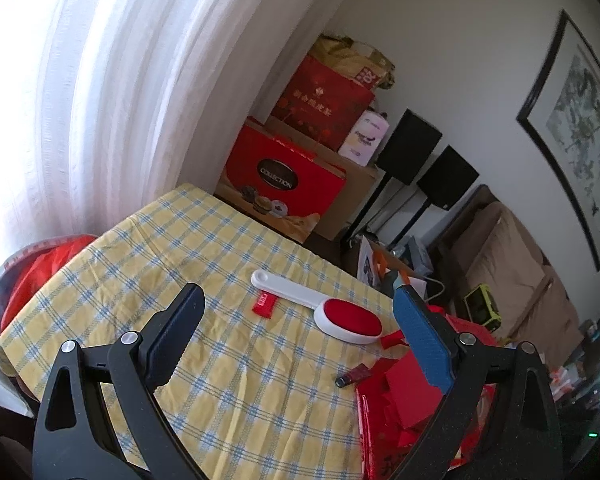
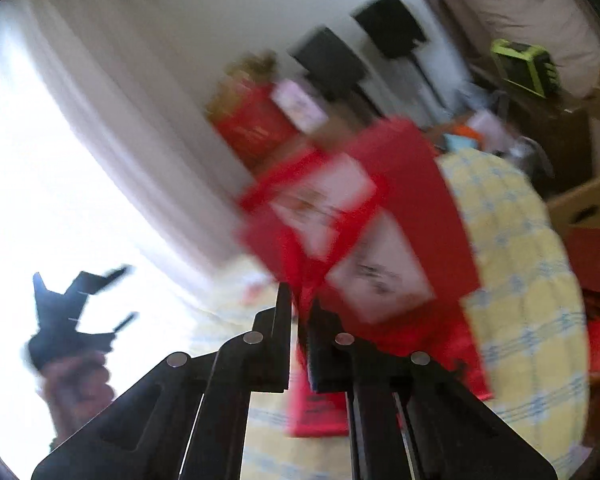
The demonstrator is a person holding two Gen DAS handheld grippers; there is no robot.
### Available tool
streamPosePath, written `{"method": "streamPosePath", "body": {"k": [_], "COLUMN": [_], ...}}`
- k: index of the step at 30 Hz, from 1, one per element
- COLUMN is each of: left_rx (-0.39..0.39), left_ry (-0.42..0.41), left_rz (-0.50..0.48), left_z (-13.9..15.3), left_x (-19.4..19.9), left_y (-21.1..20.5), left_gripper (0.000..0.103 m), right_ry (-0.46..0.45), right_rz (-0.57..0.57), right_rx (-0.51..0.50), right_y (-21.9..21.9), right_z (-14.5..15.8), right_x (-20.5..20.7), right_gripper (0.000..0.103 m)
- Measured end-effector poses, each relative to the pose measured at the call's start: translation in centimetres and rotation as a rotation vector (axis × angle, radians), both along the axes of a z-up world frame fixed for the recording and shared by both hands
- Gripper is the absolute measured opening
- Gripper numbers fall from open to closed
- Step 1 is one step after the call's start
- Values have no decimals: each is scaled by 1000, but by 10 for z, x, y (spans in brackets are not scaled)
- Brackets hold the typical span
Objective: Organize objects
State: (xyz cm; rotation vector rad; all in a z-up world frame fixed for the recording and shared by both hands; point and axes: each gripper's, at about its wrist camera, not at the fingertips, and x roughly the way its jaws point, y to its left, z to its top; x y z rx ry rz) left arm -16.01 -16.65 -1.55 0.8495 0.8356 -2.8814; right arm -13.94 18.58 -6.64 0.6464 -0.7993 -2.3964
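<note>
The red bag (image 2: pixel 364 216), with white printed panels on its side, is seen in the right wrist view hanging just ahead of the right tool (image 2: pixel 300 304), above the checked surface (image 2: pixel 540 320). Its red handle straps (image 2: pixel 304 276) run down into the narrow gap between the jaws, which are pressed together on them; the bag is thus pinched by the straps. The view is badly blurred, so whether the bag's base touches the surface cannot be told.

In the left wrist view the left tool (image 1: pixel 298 308) is spread wide and empty, hovering over the same surface (image 1: pixel 140 248). Beyond it a white lint brush (image 1: pixel 324 308) with a red pad lies flat, a small red tag (image 1: pixel 265 305) lies touching or just beside its handle, and a small dark tube (image 1: pixel 352 377) lies near the right edge. Red packaging (image 1: pixel 412 384) is partly hidden behind the right finger; what it is exactly cannot be told. In the right view the left tool (image 2: pixel 76 312) also shows, far left against the bright window, gripped by a hand (image 2: pixel 80 376).

Step judged in hand: the bag is being carried or set in place by its straps, ahead of loading. Loose items are not yet packed.

Next move judged: the bag needs to be stood upright on a bare part of the surface with its mouth held open, while the brush is picked up by the free left tool. Care is called for with the limp straps, which could let the bag swing or collapse.
</note>
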Motion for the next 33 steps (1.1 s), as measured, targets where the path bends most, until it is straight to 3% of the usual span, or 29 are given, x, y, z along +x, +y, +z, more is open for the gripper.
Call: {"method": "streamPosePath", "body": {"k": [5,9,14,21,25,30,33], "left_rx": [19,6,-17,-27,-19,2,28], "left_ry": [-10,4,30,45,15,-13,-56], "left_rz": [6,-7,-21,-43,-100,-169,-261], "left_z": [-1,8,24,42,43,36,24], "left_x": [0,4,13,24,23,15,5], "left_y": [-5,0,7,11,17,35,50], "left_gripper": [95,95,95,95,95,95,95], "right_ry": [107,154,200,290,299,243,214], "right_rz": [30,12,29,87,44,-40,-110], "right_rx": [11,150,230,196,228,164,127], "right_y": [-3,-24,-58,-75,-66,-21,13], "right_z": [55,86,103,127,134,127,120], "right_x": [31,51,76,106,118,123,126], "right_gripper": [6,6,6,6,7,7,7]}}
